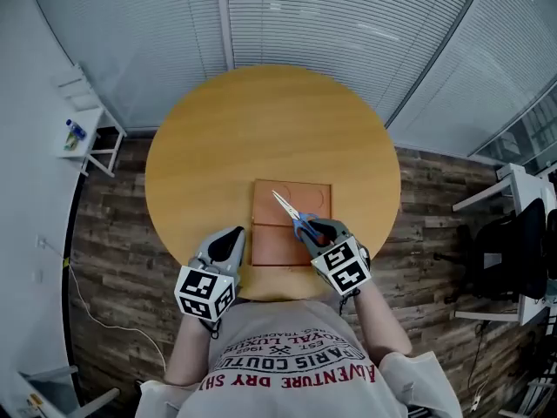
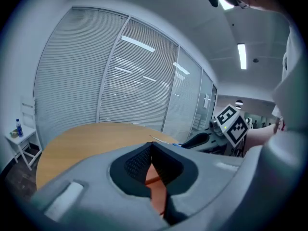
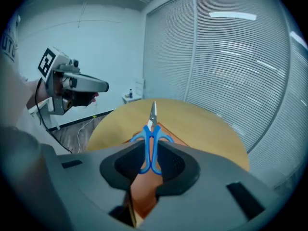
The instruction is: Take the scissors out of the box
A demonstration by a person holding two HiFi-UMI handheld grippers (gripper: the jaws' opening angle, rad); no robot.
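Scissors [image 3: 151,127] sit clamped in right claw [image 3: 151,150] above the box [image 1: 274,233]; left claw [image 2: 151,147] closed, empty; next, lay them on the surface [image 1: 261,120].

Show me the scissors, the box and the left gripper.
scissors [image 3: 151,128]: right gripper view, where blue handles meet blades.
box [image 1: 312,195]: head view, bare brown top.
left gripper [image 1: 235,232]: head view, between its fingertips.

Upside-down print on the person's shirt [image 1: 296,342]: "PARIS COUTU…", "ADVENTURE DRY"
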